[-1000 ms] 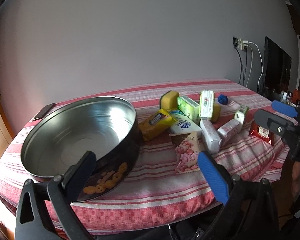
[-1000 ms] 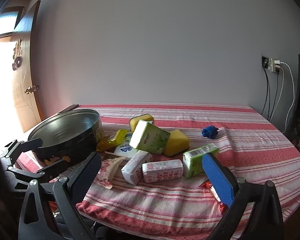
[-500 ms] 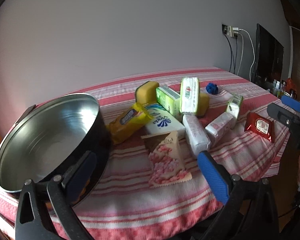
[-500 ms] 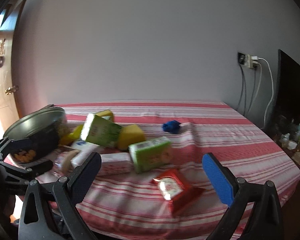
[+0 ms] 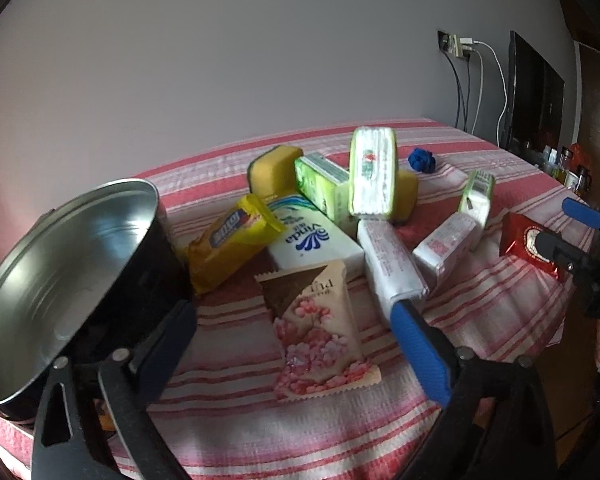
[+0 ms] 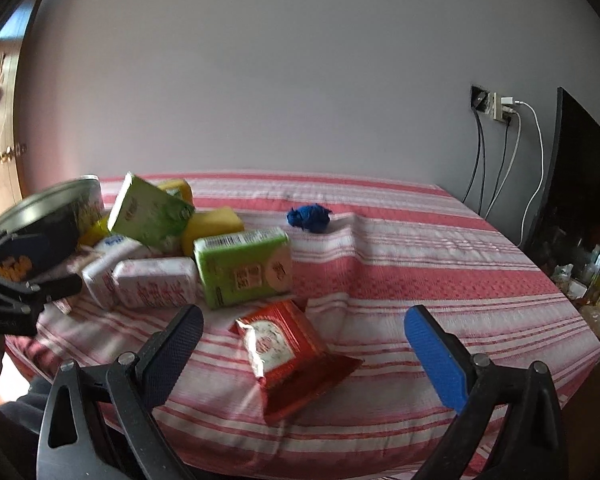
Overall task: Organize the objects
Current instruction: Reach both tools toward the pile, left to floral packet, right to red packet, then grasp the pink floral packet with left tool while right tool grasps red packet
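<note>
Left wrist: left tongs [image 5: 292,340] closing (nothing gripped), tilted down.

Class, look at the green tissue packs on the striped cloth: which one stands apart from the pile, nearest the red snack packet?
The small green tissue pack beside the red foil snack packet; the other green packs lean among the yellow sponges.

A plain pale grey wall [image 6: 260,80] stands behind a table under a red and white striped cloth [image 6: 420,264]. On the right, a wall socket [image 6: 500,106] holds plugs, and black and white cables [image 6: 504,160] hang down from it. A flat black screen [image 6: 576,168] stands beside them. At the far left is a brown wooden door [image 6: 0,152], bright with daylight.
</note>
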